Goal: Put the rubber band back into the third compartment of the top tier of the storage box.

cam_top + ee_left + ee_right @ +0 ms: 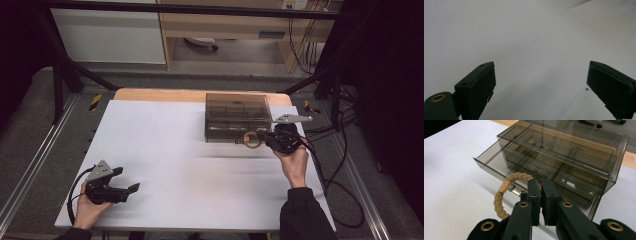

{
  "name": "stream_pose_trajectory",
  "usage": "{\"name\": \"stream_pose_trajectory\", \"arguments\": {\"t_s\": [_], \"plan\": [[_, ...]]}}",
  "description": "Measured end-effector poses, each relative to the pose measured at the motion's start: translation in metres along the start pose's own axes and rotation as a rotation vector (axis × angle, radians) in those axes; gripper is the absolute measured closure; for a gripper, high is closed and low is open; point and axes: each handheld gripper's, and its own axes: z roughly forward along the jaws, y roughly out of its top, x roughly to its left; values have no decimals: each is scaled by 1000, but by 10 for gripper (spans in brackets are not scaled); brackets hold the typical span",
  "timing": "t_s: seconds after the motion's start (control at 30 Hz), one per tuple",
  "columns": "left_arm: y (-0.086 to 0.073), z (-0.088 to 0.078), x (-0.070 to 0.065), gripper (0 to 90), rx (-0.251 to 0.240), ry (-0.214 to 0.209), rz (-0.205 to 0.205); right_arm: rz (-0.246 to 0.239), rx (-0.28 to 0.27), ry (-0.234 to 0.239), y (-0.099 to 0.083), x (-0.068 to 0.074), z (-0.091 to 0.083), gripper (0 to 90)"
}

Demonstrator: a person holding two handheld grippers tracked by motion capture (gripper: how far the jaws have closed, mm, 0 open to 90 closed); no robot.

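The braided rope bracelet [503, 195] hangs off the side of the right gripper [541, 192], whose jaws are pressed together on the far part of its loop; a tan tag and a metal clasp sit on the upper stretch of the braid. In the high view the bracelet [252, 139] is held up just in front of the smoky clear plastic drawer box [235, 117], near the box's front right corner. From the right gripper view one shallow drawer [496, 161] of the box is pulled out toward the table, and its open tray looks empty as far as can be seen; the compartments behind it show nothing clearly through the tinted walls.

By the look of it, the pick-up is done and the drawer already stands open, so what is left is to carry the bracelet over the open tray, let it go there, and likely push the drawer shut.

The left gripper [120, 189] rests low over the white table sheet [165, 165] near the front left, well apart from the box, its jaws spread wide with nothing between them
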Motion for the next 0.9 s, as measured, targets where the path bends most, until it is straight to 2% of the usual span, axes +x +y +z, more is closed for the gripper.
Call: {"name": "stream_pose_trajectory", "arguments": {"t_s": [0.3,0.9], "plan": [[0,0,0,81,0,0,-1,7,-8,-26,5,-8,2,860],[0,0,0,81,3,0,1,56,0,-67,7,-31,14,860]]}}
